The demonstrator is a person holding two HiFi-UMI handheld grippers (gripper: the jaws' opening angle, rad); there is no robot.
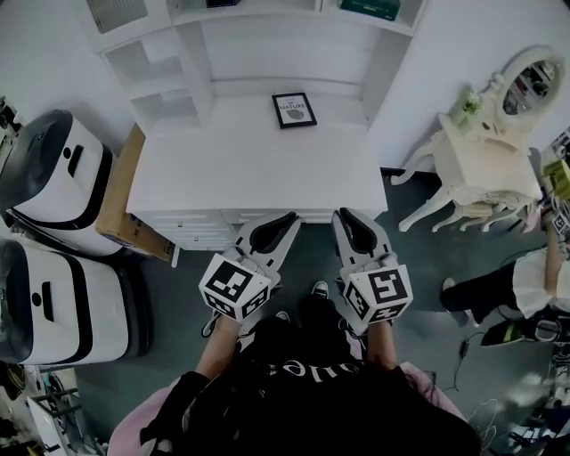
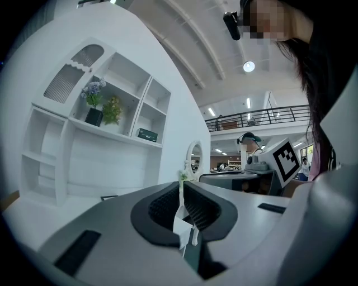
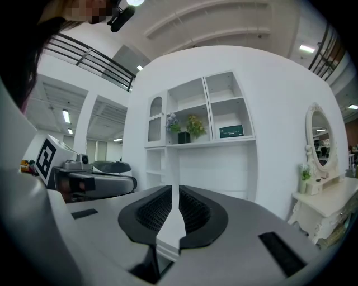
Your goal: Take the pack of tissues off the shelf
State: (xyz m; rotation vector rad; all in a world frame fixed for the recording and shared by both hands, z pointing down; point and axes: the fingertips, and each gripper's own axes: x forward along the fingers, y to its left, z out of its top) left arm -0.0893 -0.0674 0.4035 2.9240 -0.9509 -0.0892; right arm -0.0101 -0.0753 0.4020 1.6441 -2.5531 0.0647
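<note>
The pack of tissues (image 1: 370,9) is a dark green packet lying in the upper right compartment of the white shelf unit (image 1: 200,53). It also shows in the left gripper view (image 2: 147,134) and the right gripper view (image 3: 231,132). Both grippers are held side by side in front of the white desk, well short of the shelf. My left gripper (image 1: 283,220) (image 2: 182,187) is shut with nothing between its jaws. My right gripper (image 1: 343,216) (image 3: 175,192) is shut too and holds nothing.
A small framed picture (image 1: 294,109) leans at the back of the white desk (image 1: 223,169). Two potted plants (image 3: 187,127) stand one compartment left of the tissues. A cardboard box (image 1: 125,196) and white machines (image 1: 53,169) are at the left, a dressing table (image 1: 485,151) and a seated person (image 1: 525,285) at the right.
</note>
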